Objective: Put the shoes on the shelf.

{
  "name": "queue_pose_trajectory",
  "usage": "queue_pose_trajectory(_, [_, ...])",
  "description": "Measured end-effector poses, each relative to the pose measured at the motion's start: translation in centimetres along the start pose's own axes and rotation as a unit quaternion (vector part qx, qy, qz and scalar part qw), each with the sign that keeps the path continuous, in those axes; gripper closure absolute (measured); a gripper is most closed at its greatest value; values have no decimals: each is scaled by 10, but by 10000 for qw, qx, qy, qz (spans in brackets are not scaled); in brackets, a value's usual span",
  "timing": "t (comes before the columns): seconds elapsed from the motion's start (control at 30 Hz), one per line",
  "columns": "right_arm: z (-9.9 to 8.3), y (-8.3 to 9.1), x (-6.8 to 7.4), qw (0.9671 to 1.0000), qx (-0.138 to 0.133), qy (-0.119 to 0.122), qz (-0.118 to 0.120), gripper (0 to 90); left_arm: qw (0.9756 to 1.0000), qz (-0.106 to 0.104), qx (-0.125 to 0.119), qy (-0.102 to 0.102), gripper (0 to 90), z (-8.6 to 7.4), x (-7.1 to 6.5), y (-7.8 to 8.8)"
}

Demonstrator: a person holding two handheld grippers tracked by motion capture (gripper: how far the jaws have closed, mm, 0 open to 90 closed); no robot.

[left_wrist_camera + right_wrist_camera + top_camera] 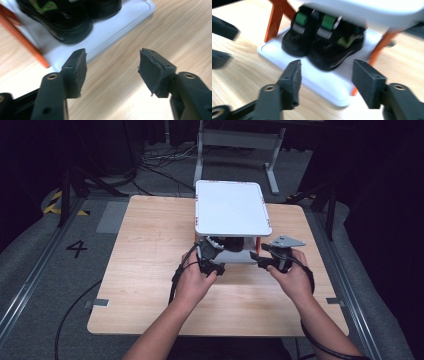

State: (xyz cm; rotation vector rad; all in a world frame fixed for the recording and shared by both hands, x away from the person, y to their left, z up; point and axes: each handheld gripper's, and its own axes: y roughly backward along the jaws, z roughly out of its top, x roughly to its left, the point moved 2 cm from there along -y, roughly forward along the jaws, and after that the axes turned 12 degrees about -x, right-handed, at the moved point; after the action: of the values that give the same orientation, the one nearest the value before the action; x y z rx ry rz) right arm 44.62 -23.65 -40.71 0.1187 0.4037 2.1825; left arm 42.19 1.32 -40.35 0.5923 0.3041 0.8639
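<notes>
You see black shoes (324, 47) with green and grey straps on a white rack (232, 209) with orange legs (277, 18), on your pale wood-grain table (145, 270); both grippers' jaws are black.

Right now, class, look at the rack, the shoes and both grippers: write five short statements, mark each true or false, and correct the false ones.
1. A pair of black shoes sits on the lower shelf of the white rack. True.
2. The left gripper holds a shoe. False: its jaws are open, nothing between them.
3. The rack's legs are orange. True.
4. The right gripper is clamped on the shelf. False: it is open, clear of it.
5. The rack's top shelf holds a box. False: it is bare.
</notes>
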Motion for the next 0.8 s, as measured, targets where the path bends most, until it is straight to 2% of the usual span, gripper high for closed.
queue_pose_trajectory(0.03, [3, 5, -4, 10000, -13, -8, 1, 376, 10000, 0, 0, 0, 349, 0, 0, 0])
queue_pose_trajectory(0.13, [7, 22, -17, 9996, -32, -257, 73, 329, 9999, 76, -121, -71, 294, -5, 14, 24])
queue_pose_trajectory(0.17, [7, 26, -20, 9995, -36, -303, 55, 297, 9998, 82, -175, -11, 275, -7, 18, 30])
queue_pose_trajectory(0.2, [6, 31, -24, 9990, 3, -442, -60, 266, 9998, 102, -197, 25, 242, -10, 21, 34])
queue_pose_trajectory(0.27, [4, 36, -29, 9986, 62, -502, -126, 249, 9998, 119, -176, 64, 209, -12, 25, 40])
queue_pose_trajectory(0.3, [0, 47, -38, 9996, 246, -142, 84, 177, 9995, 171, -232, 105, 194, -16, 31, 48])
queue_pose_trajectory(0.33, [0, 47, -38, 9996, 246, -142, 84, 177, 9995, 171, -232, 105, 190, -16, 31, 48])
queue_pose_trajectory(0.37, [-2, 50, -40, 9995, 277, -128, 124, 162, 9995, 194, -228, 96, 190, -21, 38, 56])
queue_pose_trajectory(0.43, [-7, 59, -46, 9990, 321, -138, 283, 156, 9996, 229, -166, 50, 171, -27, 44, 64])
queue_pose_trajectory(0.5, [-9, 74, -51, 9984, 273, 139, 481, 157, 9999, 106, -19, -53, 171, -36, 53, 75])
queue_pose_trajectory(0.53, [-9, 81, -53, 9984, 202, 221, 479, 155, 9998, 68, 102, -172, 170, -40, 58, 81])
queue_pose_trajectory(0.6, [-11, 91, -58, 9984, 234, 332, 405, 153, 9995, 5, 219, -243, 169, -48, 65, 89])
queue_pose_trajectory(0.63, [-12, 95, -61, 9980, 307, 349, 418, 154, 9995, 5, 219, -243, 168, -48, 65, 89])
queue_pose_trajectory(0.67, [-14, 99, -63, 9979, 404, 341, 372, 153, 9993, 3, 335, -171, 169, -56, 72, 95])
queue_pose_trajectory(0.77, [-21, 105, -71, 9965, 643, 373, 384, 155, 9991, 91, 345, -243, 169, -63, 80, 100])
queue_pose_trajectory(0.8, [-25, 106, -74, 9961, 735, 321, 377, 154, 9987, 209, 401, -218, 168, -71, 90, 104])
